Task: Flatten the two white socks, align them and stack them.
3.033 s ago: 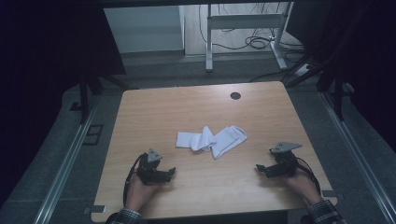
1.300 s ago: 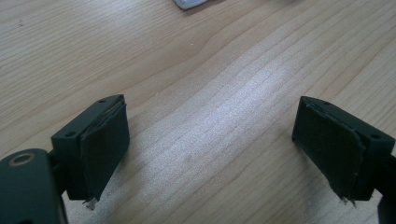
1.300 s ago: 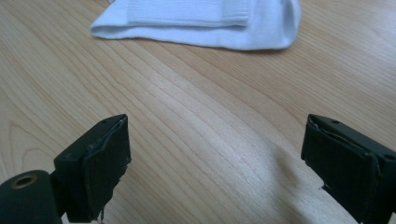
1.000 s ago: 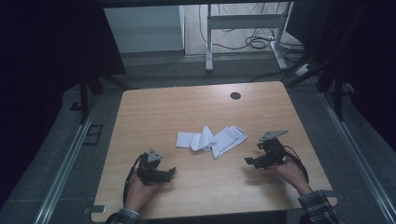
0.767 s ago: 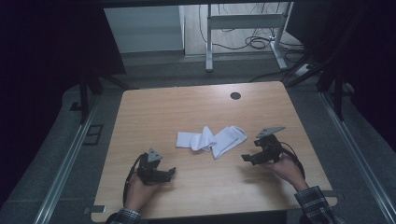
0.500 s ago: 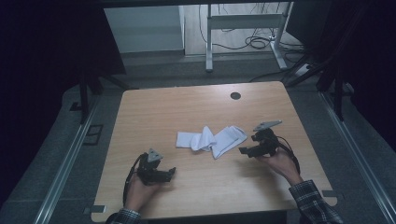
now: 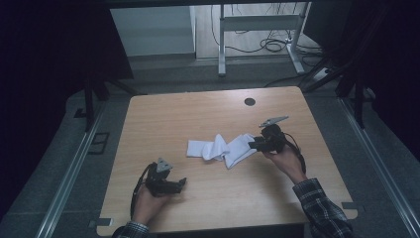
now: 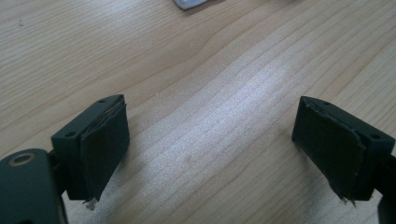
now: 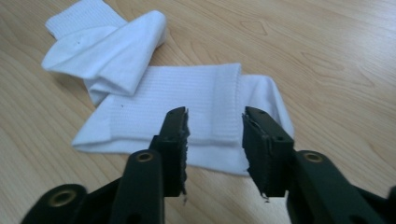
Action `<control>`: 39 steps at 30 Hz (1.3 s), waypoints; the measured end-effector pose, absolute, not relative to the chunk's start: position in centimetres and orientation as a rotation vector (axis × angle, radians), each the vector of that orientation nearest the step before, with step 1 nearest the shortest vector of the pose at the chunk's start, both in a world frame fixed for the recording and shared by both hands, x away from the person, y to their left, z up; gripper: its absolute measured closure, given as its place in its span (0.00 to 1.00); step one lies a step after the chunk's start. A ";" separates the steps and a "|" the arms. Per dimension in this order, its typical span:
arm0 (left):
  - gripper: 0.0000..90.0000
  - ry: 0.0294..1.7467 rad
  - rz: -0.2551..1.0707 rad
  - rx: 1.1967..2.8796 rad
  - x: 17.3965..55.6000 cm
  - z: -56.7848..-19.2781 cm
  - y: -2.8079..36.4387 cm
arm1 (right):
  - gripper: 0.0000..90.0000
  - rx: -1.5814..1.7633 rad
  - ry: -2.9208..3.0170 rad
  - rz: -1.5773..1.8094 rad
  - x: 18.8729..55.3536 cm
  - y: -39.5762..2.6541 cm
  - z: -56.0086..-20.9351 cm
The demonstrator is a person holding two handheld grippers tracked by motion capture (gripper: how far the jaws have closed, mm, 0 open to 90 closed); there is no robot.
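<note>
The socks [image 7: 223, 148] lie crumpled at the centre of the table [image 7: 163, 114]. The right gripper [image 7: 253, 145] sits at their right end, its jaws just narrowed yet apart, gripping nothing. The left gripper [image 7: 182, 183], lower left, rests wide open on bare wood.

Two white socks [image 7: 224, 148] lie crumpled together near the middle of the table. In the right gripper view the nearer sock [image 9: 201, 116] lies flat, ribbed cuff toward five o'clock; the other sock [image 9: 105, 49], folded over itself, overlaps its ten o'clock end.
</note>
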State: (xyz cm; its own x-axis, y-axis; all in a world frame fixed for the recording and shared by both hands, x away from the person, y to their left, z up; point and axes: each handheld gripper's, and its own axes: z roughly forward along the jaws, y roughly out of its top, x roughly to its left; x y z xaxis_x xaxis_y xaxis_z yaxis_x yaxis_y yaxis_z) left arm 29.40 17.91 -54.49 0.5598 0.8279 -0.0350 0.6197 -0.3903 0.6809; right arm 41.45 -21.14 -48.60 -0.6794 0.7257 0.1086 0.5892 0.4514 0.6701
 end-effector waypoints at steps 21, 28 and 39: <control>0.12 1.156 0.412 2.139 29.4 -54.5 17.9 | 0.73 1.146 2.527 0.856 44.7 -18.2 -51.7; 0.12 1.156 0.412 2.139 29.4 -54.5 17.9 | 0.90 1.117 2.550 0.833 44.3 -18.0 -51.9; 0.12 1.155 0.412 2.142 29.4 -54.5 17.9 | 0.91 1.168 2.516 0.925 43.7 -20.5 -48.0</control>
State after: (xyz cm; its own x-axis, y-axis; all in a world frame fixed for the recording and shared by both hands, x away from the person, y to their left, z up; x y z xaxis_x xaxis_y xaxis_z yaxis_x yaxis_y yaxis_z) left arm 29.41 17.92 -54.49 0.5603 0.8276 -0.0341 0.6195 -0.3914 0.6804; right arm 43.74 -20.53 -48.00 -0.6612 0.7475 0.0639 0.6109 0.4871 0.6241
